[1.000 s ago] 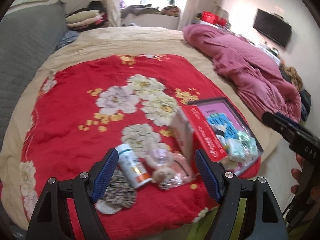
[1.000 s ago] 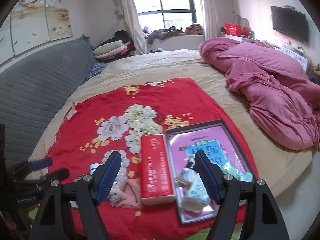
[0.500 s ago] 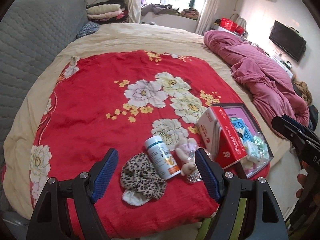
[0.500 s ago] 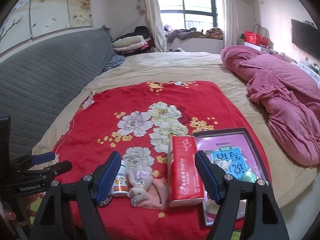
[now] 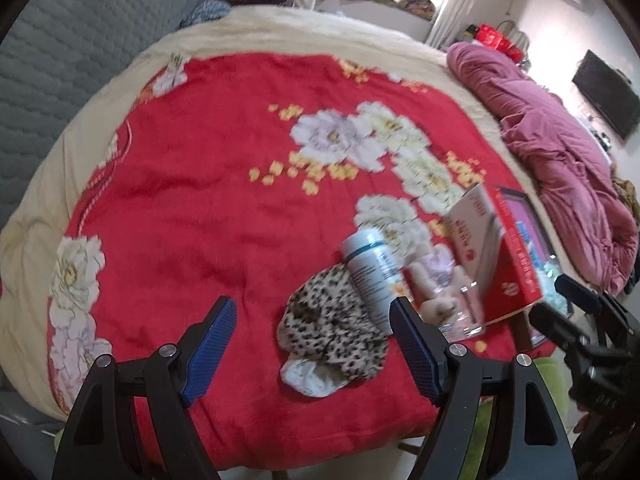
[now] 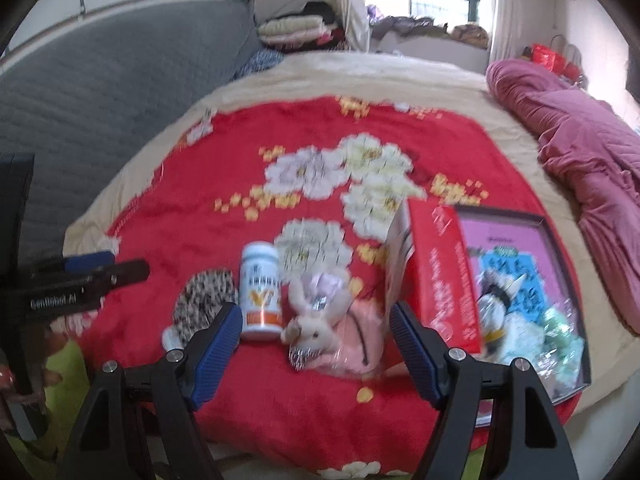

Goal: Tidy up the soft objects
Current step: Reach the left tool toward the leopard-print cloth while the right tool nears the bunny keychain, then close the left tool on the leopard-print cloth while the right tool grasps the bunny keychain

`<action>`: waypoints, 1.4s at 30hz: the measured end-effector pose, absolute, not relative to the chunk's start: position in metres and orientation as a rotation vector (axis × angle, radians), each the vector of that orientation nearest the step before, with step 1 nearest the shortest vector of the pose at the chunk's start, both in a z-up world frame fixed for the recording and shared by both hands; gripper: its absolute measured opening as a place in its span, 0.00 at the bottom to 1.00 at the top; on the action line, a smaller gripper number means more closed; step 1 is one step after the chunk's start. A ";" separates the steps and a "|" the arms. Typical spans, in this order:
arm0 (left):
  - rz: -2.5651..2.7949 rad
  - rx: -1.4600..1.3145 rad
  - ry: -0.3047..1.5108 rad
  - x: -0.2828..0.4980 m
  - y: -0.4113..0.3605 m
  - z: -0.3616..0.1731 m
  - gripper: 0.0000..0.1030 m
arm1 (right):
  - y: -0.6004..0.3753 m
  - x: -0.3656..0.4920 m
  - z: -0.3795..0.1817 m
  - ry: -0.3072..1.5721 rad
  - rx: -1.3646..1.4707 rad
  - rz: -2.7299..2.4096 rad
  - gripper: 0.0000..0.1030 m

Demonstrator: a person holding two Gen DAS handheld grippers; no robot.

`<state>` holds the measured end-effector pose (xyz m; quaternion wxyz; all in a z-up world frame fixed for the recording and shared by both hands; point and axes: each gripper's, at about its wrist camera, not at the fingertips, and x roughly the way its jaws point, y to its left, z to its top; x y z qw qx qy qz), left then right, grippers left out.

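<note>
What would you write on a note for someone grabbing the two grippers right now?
Left gripper: open, empty, over the red floral blanket, leopard-print cloth just ahead of its fingers.
Right gripper: open, empty, plush bunny in clear wrap between its fingers, untouched.
Also on the blanket: white bottle between cloth and bunny; red tissue box beside the bunny; dark tray holding small wrapped items.
Done: nothing gripped yet.
Left: pick up the cloth and bunny and sort them; where they go is not clear.

Red box (image 6: 442, 280) print blurred, tray (image 6: 552, 236) contents indistinct, plush rabbit (image 6: 316, 326) smeared by motion
</note>
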<state>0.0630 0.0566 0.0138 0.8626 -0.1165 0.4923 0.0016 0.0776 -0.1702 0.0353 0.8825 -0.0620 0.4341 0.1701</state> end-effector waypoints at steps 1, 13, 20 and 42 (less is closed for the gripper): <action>0.001 -0.251 1.049 0.065 0.057 0.006 0.78 | -0.168 0.078 0.028 0.913 -0.134 0.360 0.73; -0.035 -0.272 1.158 0.088 0.047 -0.048 0.77 | -0.163 0.090 -0.017 1.005 -0.149 0.372 0.73; -0.025 -0.320 1.204 0.100 0.056 -0.076 0.77 | -0.161 0.098 -0.035 1.042 -0.155 0.357 0.73; -0.170 -0.561 1.162 0.114 0.072 -0.103 0.22 | -0.127 0.125 -0.090 1.074 -0.333 0.303 0.63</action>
